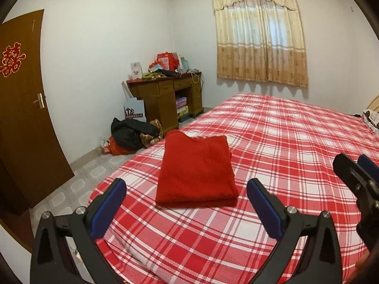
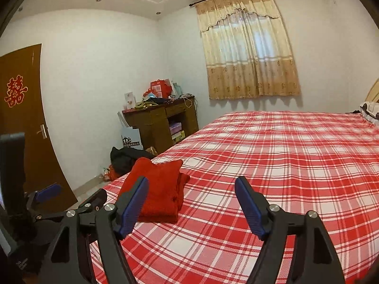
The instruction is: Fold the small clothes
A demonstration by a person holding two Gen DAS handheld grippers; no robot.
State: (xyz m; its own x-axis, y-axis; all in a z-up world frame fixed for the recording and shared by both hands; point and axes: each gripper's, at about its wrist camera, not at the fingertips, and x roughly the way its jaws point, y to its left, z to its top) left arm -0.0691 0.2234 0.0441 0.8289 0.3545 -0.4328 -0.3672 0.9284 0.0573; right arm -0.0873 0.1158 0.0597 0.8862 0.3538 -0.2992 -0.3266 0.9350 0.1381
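My left tongs (image 1: 187, 203) hang above the near end of the bed (image 1: 284, 146), released, with nothing between the blue pads (image 1: 266, 207). The cloth (image 1: 196, 170), red and folded into a thick rectangle, lies flat on the plaid sheet just ahead of these tongs, centred between the two fingers and apart from both. Its near edge shows stacked layers.

My right tongs (image 2: 191, 203) are released too, the gap empty, only sheet showing between the fingers. From this side the cloth (image 2: 161, 189) sits ahead and to the left, partly hidden behind the left pad (image 2: 133, 207); I cannot tell whether that pad touches it, though it appears to be in front and above. The bed (image 2: 284, 165) stretches ahead and to the right of these tongs.

Each pair of tongs shows in the other's view: the right tongs (image 1: 355, 175) at the right edge of the left view, the left tongs (image 2: 68, 195) low at the left of the right view.

Far ahead of both, past the bed's left corner, stands a desk (image 1: 165, 99) with clutter on top, dark clothes (image 1: 132, 132) heaped on the floor before it. A door (image 1: 21, 108) is off to the left, a curtain (image 1: 258, 40) ahead on the far wall.
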